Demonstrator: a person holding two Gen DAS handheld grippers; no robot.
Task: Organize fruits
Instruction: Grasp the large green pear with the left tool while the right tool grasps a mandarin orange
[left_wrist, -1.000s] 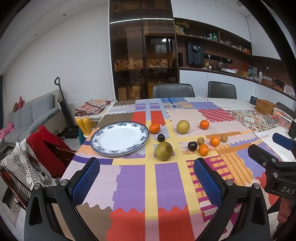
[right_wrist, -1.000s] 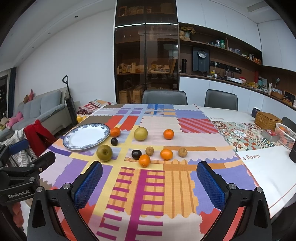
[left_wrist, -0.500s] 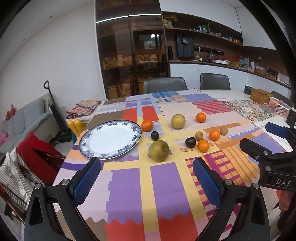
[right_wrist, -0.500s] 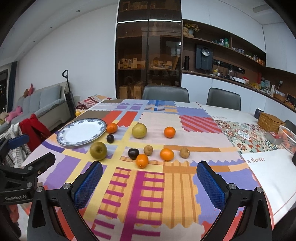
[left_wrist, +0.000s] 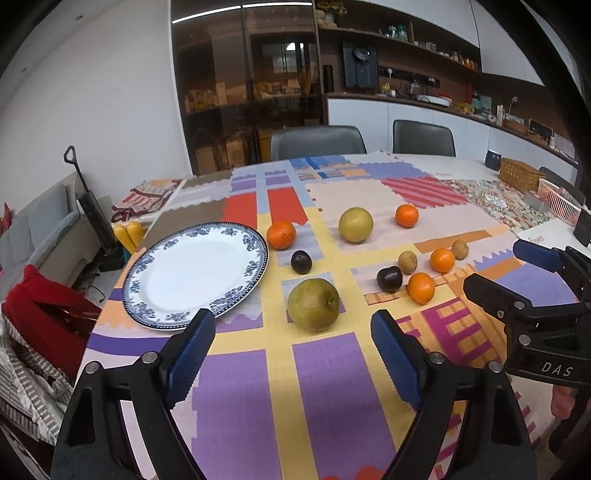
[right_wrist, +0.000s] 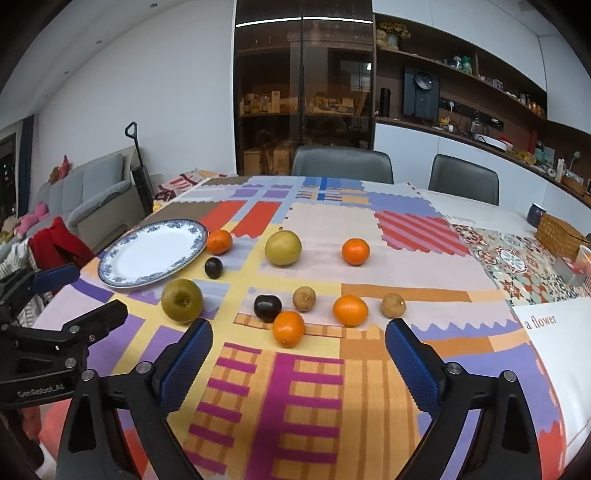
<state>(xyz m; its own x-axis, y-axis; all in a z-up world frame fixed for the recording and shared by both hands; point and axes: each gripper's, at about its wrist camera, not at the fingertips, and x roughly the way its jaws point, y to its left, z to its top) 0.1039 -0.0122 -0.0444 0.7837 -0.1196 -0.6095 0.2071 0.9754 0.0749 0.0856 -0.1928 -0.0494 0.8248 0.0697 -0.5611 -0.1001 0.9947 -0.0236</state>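
A blue-rimmed white plate (left_wrist: 195, 269) (right_wrist: 153, 256) lies empty at the table's left. Loose fruit lies to its right: a green-brown pear (left_wrist: 313, 303) (right_wrist: 181, 300), a yellow pear (left_wrist: 355, 224) (right_wrist: 283, 247), several oranges such as the near one (left_wrist: 420, 287) (right_wrist: 288, 328), two dark plums (left_wrist: 300, 261) (right_wrist: 267, 307) and small brown fruits (left_wrist: 407, 261) (right_wrist: 304, 298). My left gripper (left_wrist: 291, 345) is open and empty, just short of the green-brown pear. My right gripper (right_wrist: 298, 349) is open and empty, just short of the near orange.
A patchwork cloth (right_wrist: 306, 387) covers the table. A wicker basket (right_wrist: 559, 230) and a pink basket (left_wrist: 559, 201) stand at the far right. Two grey chairs (right_wrist: 341, 162) stand behind the table. A chair with red clothing (left_wrist: 40, 314) stands at the left edge.
Both grippers have moved forward and lower toward the fruit, which looks larger and nearer. Nothing on the table has moved and both stay open.
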